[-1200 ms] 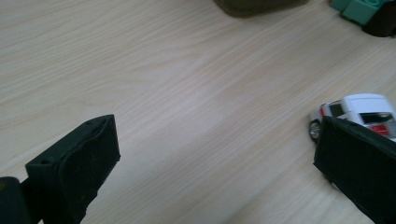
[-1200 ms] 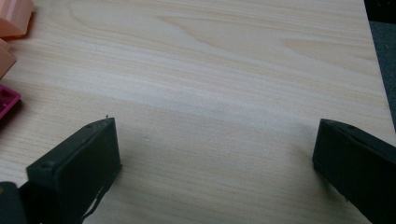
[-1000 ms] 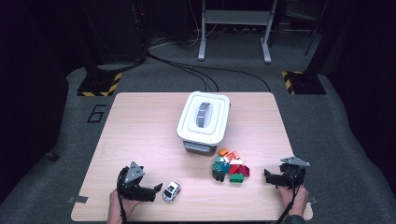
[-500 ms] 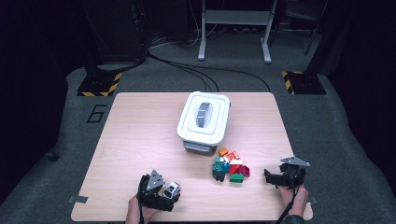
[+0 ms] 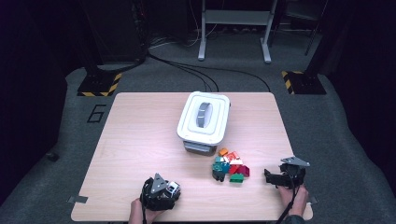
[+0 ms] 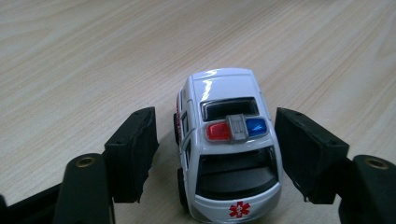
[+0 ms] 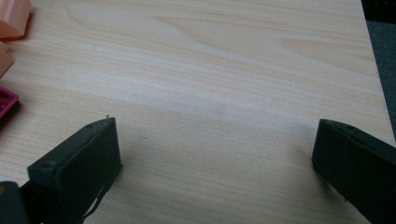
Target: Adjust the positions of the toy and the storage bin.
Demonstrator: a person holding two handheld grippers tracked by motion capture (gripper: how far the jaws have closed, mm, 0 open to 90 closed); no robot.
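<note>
My left gripper [image 5: 166,192] sits low over the near left part of the pale wooden table [image 5: 140,135], and between its two black jaws stands a small white toy ambulance [image 6: 229,144] with a red and a blue roof light and a red medical star on the end facing me. The jaws have just been closing in on it, yet in the left gripper view a thin gap shows on either side of the car, so the pads [image 6: 133,149] flank its flanks without pressing. The car rests on its wheels on the table, pointing away from me.

My right gripper [image 5: 280,177] rests near the table's right front corner, its jaws spread wide with only bare wood between them.

Between my two hands, nearer the right one, lies a heap of small coloured plastic building blocks [image 5: 230,165], red, green, teal, orange and white. Just behind the heap stands a white lidded plastic box [image 5: 204,119] with a grey handle set into its lid.
</note>
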